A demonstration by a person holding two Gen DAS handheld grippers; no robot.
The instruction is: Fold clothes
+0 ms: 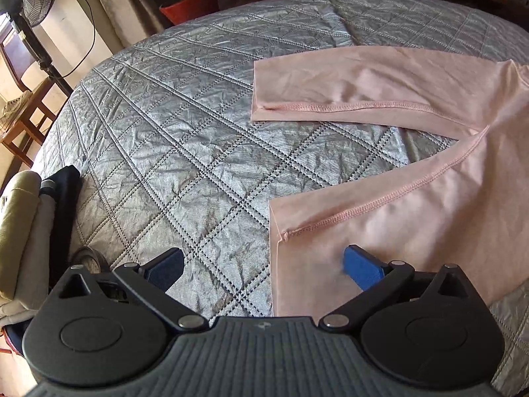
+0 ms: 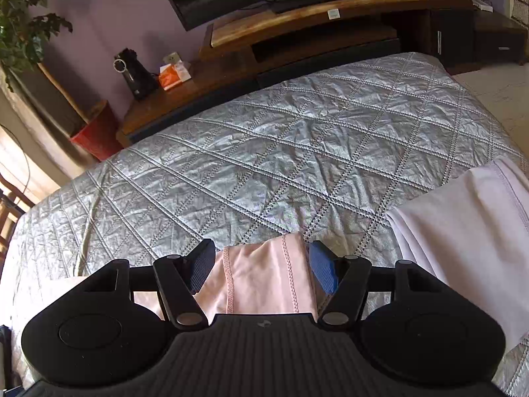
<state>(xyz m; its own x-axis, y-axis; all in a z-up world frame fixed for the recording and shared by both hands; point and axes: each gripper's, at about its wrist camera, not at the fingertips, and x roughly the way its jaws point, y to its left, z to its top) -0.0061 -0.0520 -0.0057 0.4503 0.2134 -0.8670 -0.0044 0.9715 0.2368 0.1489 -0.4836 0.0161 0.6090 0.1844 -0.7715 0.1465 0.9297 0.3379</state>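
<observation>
Pink leggings [image 1: 413,218] lie flat on the silver quilted bedspread [image 1: 198,132], legs spread apart, the far leg [image 1: 347,86] pointing left. My left gripper [image 1: 263,251] hangs open and wide over the near leg's hem; its right finger [image 1: 360,268] is over the pink cloth and its left finger is over the quilt. In the right wrist view, a rumpled band of pink fabric [image 2: 264,278] with two stitched seams fills the gap in my right gripper [image 2: 261,244]. The jaws stand partly apart on either side of it, with no pinch visible.
A pale lilac garment [image 2: 456,238] lies on the bed at the right. Folded clothes [image 1: 20,225] are stacked off the bed's left edge. A fan [image 1: 33,0], wooden chair [image 1: 26,125] and red pot [image 2: 97,132] stand beyond. A TV stand [image 2: 297,23] runs along the far side.
</observation>
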